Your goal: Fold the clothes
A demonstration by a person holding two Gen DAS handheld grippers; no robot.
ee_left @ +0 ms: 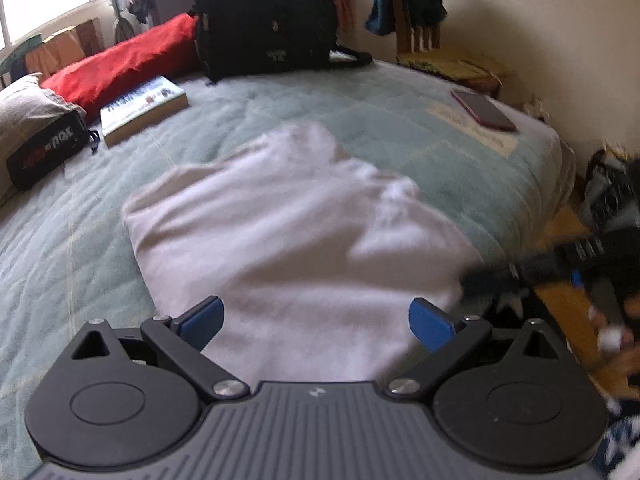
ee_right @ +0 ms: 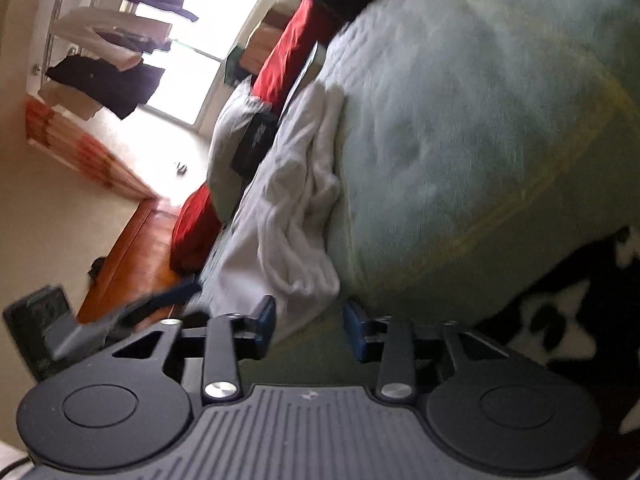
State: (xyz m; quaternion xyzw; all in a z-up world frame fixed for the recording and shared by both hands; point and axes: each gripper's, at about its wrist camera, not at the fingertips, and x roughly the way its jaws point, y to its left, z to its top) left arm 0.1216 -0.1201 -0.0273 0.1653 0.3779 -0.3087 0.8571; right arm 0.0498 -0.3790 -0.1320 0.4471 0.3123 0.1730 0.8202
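Left wrist: white garment lies half-folded, rumpled, on bed.

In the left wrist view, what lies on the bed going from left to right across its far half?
Black pouch → book → black backpack → red phone, which lies on a white paper.

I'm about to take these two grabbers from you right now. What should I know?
Left gripper: open, empty, over the near edge of the white garment.
Right gripper: jaws apart at the garment's corner; no grip visible.
The garment lies on the bed, partly folded and rumpled.
Left: smooth it and finish folding.
Mind the book and phone lying nearby.
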